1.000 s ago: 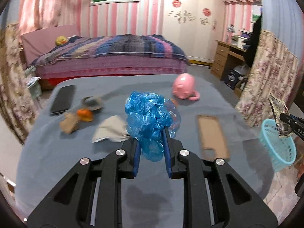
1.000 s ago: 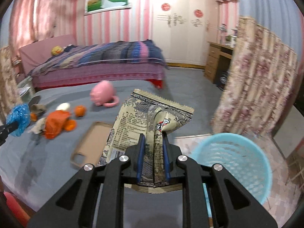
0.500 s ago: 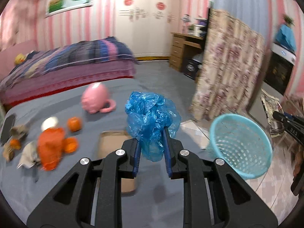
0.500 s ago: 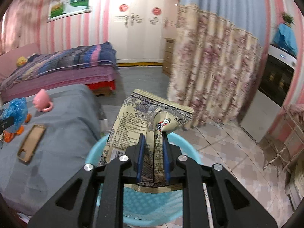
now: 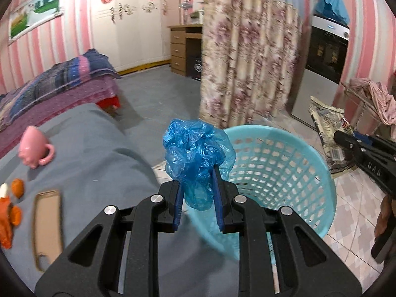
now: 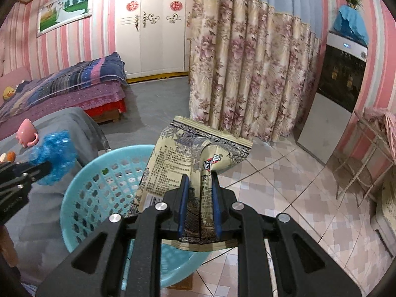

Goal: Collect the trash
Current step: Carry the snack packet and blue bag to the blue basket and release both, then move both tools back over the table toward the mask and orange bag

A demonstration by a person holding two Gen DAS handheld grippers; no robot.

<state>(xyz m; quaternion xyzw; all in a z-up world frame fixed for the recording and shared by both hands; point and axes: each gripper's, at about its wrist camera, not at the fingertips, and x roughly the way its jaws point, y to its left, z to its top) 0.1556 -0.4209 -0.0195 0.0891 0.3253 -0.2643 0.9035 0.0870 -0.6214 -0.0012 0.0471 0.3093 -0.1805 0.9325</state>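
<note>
Now, from the left wrist, the left gripper (image 5: 197, 193), clamped on the blue bag (image 5: 196, 153), has swung from the bed to the basket's (image 5: 319, 163) near rim. From the right wrist, the right gripper (image 6: 199, 203), pinching the wrapper (image 6: 178, 168), hangs over the basket (image 6: 81, 188); both look ready to drop.

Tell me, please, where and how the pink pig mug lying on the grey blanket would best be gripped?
Probably by the loop handle of the pink pig mug: it lies tipped on the grey blanket with the handle sticking out to its right, clear of the orange fruit. Come from above and straddle the loop; the rounded body looks likely to slip between narrow fingers.
</note>
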